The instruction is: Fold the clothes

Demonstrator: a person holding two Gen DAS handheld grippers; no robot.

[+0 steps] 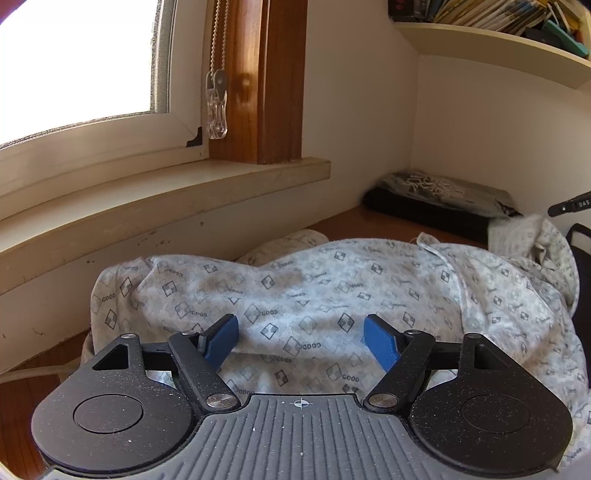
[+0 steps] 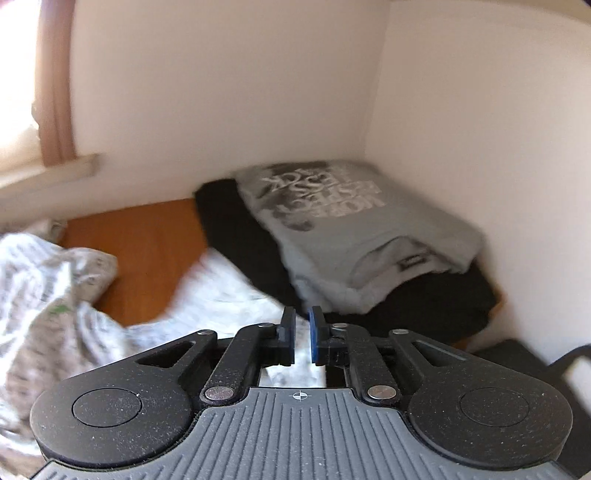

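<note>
Wooden desk (image 2: 147,229); rumpled patterned cotton garment (image 1: 332,288), folded grey tee (image 2: 354,229).

Bright daylight pours through a window (image 1: 74,59) at the left, framed in brown wood above a pale sill (image 1: 166,184); a bead cord (image 1: 218,74) hangs beside it; cream walls (image 2: 229,81) meet in a corner; a shelf of books (image 1: 498,22) sits high; the counter (image 2: 147,236) is orange-brown wood.

Home room: window (image 1: 74,62), bookshelf (image 1: 491,40), folded clothes (image 2: 354,225).
</note>
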